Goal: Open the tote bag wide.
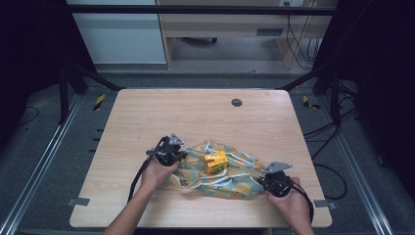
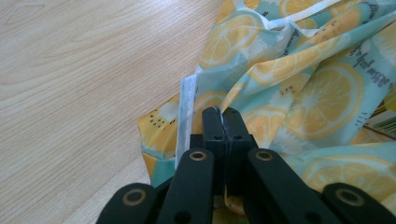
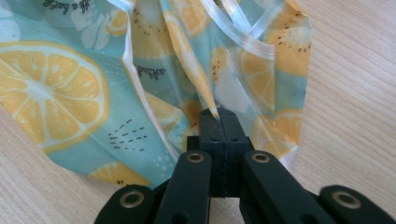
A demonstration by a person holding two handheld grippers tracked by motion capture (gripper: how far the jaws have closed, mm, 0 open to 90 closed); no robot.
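Note:
A lemon-print fabric bag with white straps lies crumpled on the near part of the wooden table. A yellow carton rests on top of it. My left gripper holds the bag's left edge; in the left gripper view its jaws are pressed together on a fold of the bag. My right gripper is at the bag's right end. In the right gripper view its jaws pinch a pleat of the bag.
A round grey cable grommet sits in the tabletop at the far middle. Black frame posts stand at both far corners, and cables lie on the floor to the right. A desk stands beyond the table.

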